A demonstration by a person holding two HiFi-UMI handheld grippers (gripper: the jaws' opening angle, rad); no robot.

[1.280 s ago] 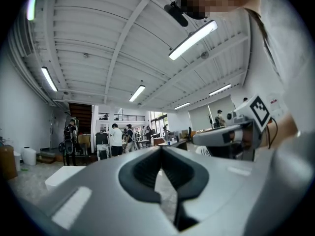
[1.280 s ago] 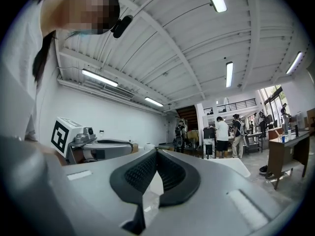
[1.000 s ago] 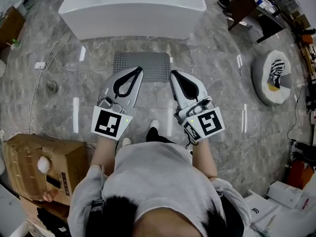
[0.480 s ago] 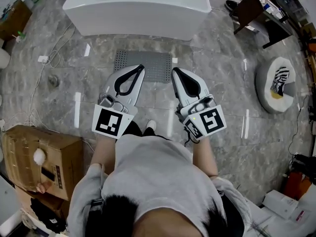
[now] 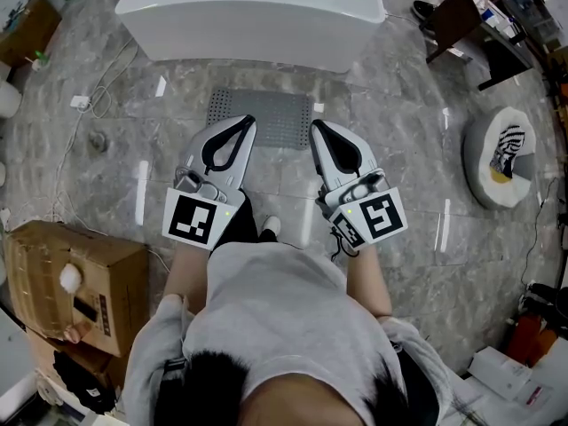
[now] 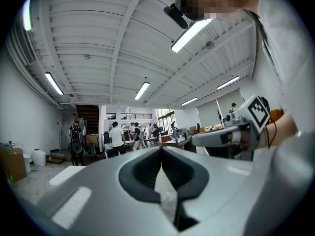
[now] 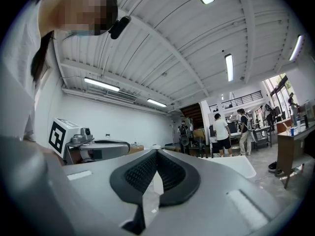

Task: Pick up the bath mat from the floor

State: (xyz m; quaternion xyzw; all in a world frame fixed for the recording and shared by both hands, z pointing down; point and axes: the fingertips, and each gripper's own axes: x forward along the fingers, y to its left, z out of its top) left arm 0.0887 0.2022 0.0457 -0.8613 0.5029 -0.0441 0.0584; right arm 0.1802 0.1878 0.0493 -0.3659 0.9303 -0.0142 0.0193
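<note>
A cardboard box (image 5: 75, 278) sits open on the grey marble floor (image 5: 404, 140) at far left, with a white cable (image 5: 67, 162) trailing across the tiles beside it. A person in a grey top stands over the scene, holding a two-jaw tool in each hand. The left gripper (image 5: 246, 121) has its jaws pressed together with nothing between them, and its tip overlaps the near left part of the bath mat (image 5: 277, 114) as seen from the head view. The grey, dotted bath mat lies flat on the floor just in front of the white bathtub (image 5: 253, 11), untouched. The right gripper (image 5: 315, 125) is likewise closed tight and empty, its tip at the mat's right edge. Both tools point level across the room towards people in the distance. Farther right, a round white cushion (image 5: 488, 162) rests on the tiles, well apart from the mat.
</note>
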